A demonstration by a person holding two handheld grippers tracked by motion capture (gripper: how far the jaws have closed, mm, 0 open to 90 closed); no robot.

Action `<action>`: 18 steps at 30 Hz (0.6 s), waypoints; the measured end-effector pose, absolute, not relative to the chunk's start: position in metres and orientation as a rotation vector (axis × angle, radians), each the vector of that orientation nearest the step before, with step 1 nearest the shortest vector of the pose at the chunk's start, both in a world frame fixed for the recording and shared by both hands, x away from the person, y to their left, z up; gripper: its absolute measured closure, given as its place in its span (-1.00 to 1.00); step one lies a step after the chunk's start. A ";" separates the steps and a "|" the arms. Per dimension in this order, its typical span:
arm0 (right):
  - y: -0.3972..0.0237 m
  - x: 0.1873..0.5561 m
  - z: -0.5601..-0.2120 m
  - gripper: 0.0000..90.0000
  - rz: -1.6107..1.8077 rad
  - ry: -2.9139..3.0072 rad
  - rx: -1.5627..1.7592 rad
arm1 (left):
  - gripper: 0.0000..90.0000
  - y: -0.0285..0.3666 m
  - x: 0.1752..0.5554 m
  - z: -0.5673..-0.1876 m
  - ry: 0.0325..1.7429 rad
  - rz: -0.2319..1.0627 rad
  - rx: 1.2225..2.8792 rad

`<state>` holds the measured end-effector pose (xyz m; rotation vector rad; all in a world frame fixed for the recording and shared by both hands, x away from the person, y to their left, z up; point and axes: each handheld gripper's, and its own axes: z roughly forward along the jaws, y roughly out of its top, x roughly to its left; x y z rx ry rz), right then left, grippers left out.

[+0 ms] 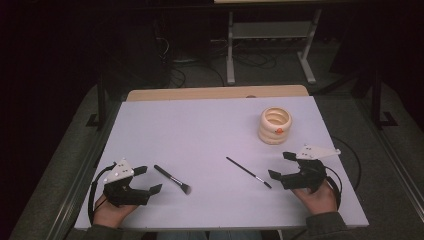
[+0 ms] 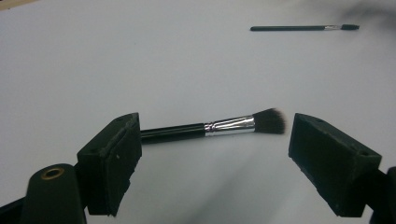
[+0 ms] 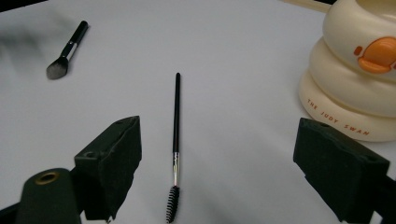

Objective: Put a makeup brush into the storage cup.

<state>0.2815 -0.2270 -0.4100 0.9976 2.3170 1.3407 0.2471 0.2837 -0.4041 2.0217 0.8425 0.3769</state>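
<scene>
Two brushes lie flat on the desk point(image 1: 200, 130), one in front of each hand, and the coming grasp turns on how each handle runs against the claw facing it. The left claw point(image 1: 148, 179) rests at the near left with its jaws spread and nothing between them; the powder brush point(image 1: 172, 179) lies just to its right, handle end nearest the claw and the bristles pointing away toward the desk's middle. In the left gripper view the powder brush point(image 2: 219, 126) runs crosswise from jaw to jaw, so its long axis lies along the closing line rather than across it — my guess is the hand would have to turn before the jaws could take the handle. The right claw point(image 1: 281, 165) sits at the near right, jaws likewise spread and empty, and the spoolie point(image 1: 248, 172) lies just to its left, bristle end close to the claw, the thin handle slanting away up and to the left. In the right gripper view the spoolie point(image 3: 175, 149) runs straight ahead between the jaws, which suits a pinch across the handle. The cream holder point(image 1: 275, 125) stands upright beyond the right claw, nearer that hand than the other, and well apart from the powder brush. The left jaw hides the powder brush's handle end in the left gripper view, the right gripper view crops the holder point(image 3: 355, 79) at top and right — and its inside is not visible.
</scene>
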 end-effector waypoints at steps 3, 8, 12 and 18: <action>-0.226 0.281 -0.409 -0.68 1.346 2.313 0.987 | -0.62 0.282 0.250 -0.404 0.836 0.364 2.024; -0.226 0.283 -0.410 -0.68 1.351 2.317 0.997 | -0.62 0.279 0.254 -0.403 0.822 0.357 2.055; -0.226 0.284 -0.411 -0.68 1.348 2.332 0.996 | -0.62 0.275 0.256 -0.396 0.794 0.350 2.072; -0.227 0.282 -0.409 -0.68 1.359 2.331 0.989 | -0.62 0.275 0.258 -0.387 0.770 0.349 2.094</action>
